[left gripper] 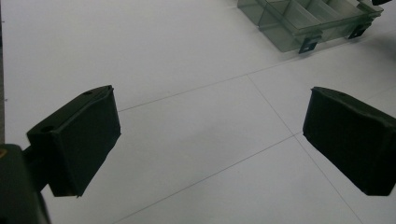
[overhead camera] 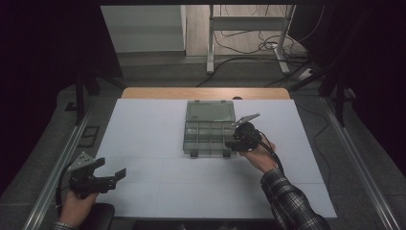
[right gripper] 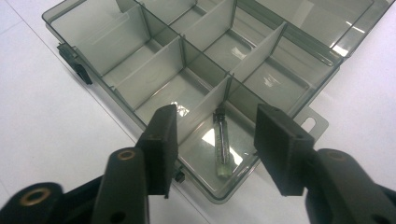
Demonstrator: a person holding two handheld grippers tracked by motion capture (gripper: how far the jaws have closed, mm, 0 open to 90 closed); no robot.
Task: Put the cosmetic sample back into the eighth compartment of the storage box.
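Observation:
A clear grey compartment box (overhead camera: 209, 134) lies open in the middle of the white table, its lid folded back. My right gripper (overhead camera: 238, 141) hovers at the box's near right corner, jaws open. In the right gripper view the gripper (right gripper: 215, 149) stands just above a corner compartment where a small glass vial (right gripper: 222, 144) lies flat, untouched. The box's dividers (right gripper: 205, 51) split it into several empty cells. My left gripper (overhead camera: 112, 175) is held near the table's front left, open, well away from the box; between its pads (left gripper: 79, 140) lies bare table, with the box (left gripper: 308, 21) far off.
The white table surface (overhead camera: 153, 191) has faint seam lines. A wooden strip (overhead camera: 206, 93) runs along its far edge. Metal rails flank both sides. Beyond the table stand a desk frame (overhead camera: 249, 38) and loose cables on the floor.

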